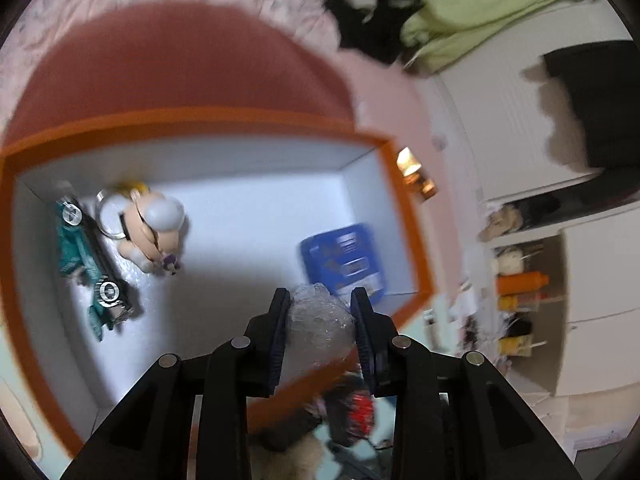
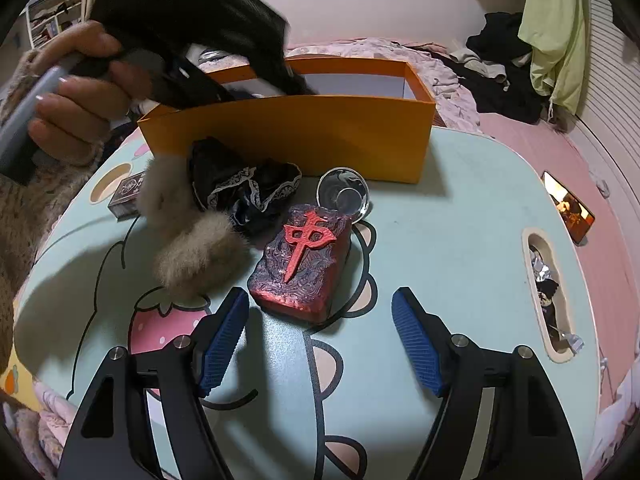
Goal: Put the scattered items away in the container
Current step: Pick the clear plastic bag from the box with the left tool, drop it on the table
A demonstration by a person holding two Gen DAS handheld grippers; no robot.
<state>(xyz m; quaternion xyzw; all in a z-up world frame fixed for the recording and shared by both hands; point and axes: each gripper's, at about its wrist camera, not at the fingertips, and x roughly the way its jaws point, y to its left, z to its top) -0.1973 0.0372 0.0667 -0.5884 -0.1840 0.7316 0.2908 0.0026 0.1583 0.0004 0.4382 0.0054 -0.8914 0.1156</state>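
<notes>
Left gripper (image 1: 322, 312) — pads pinched on a crumpled clear wad (image 1: 320, 322), poised over the orange box (image 1: 408, 216) at its 5 o'clock rim, pointing steeply down. Wad: light, soft, springy, best held across its middle. Right gripper (image 2: 320, 330) — jaws apart, empty, angled down at the red tile (image 2: 304, 258) toward 12 o'clock.

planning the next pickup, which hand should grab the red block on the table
Right. Its gripper is open and empty, hovering just short of the red block. The left gripper is over the orange box, closed on a clear crumpled wad.
</notes>
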